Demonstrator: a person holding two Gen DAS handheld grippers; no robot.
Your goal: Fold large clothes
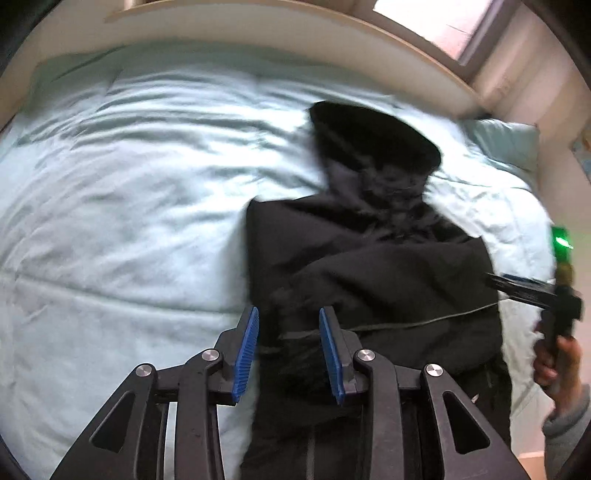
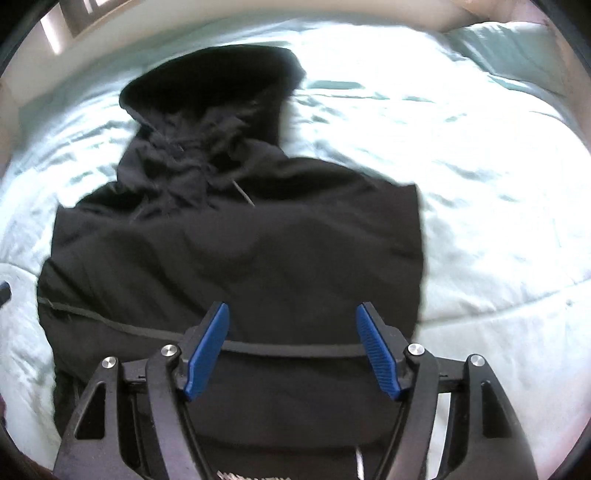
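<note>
A black hoodie (image 1: 373,266) lies flat on a pale blue bedspread (image 1: 122,206), hood pointing to the far side, sides folded in. It also fills the middle of the right wrist view (image 2: 236,258). My left gripper (image 1: 289,317) is open over the hoodie's lower left edge, nothing between its blue pads. My right gripper (image 2: 291,314) is open over the lower middle of the hoodie, above a thin cord (image 2: 288,350). The right gripper also shows at the right edge of the left wrist view (image 1: 517,286), held in a hand.
A wooden bed frame (image 1: 332,37) curves along the far side. A pale blue pillow (image 1: 506,140) lies at the far right, also in the right wrist view (image 2: 506,48). A window (image 1: 436,18) is behind the bed.
</note>
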